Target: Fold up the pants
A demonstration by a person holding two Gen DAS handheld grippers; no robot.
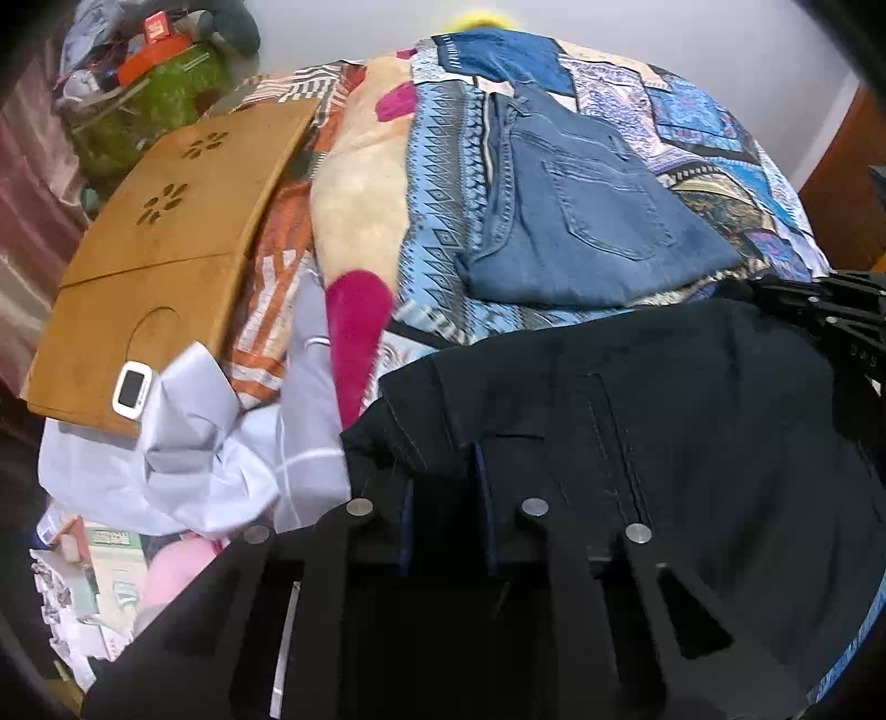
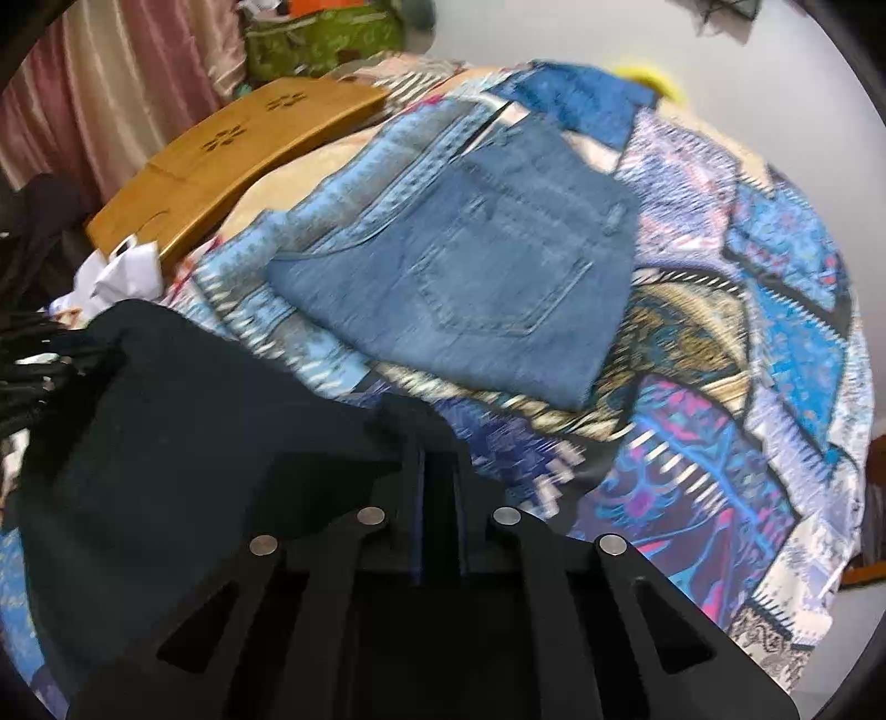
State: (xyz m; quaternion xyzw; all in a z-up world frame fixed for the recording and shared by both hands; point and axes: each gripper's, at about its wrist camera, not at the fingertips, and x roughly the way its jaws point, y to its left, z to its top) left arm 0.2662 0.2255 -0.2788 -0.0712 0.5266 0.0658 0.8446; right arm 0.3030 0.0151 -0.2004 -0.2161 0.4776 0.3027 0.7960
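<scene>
We hold the dark pants at the near edge of the bed, the left gripper and right gripper each clenched on a fabric edge. We judge the cloth soft, limp and fairly heavy; grip seams or waistband, where layers bunch and slip least

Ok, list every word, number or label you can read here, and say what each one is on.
Nothing reads clearly.
Orange box: white marking, too blurred to read.
Printed packaging: print too small to read.
White device: screen shows no digits.
Right gripper: pale letters on its body, too small to read.
Dark pants: no label shows.
</scene>
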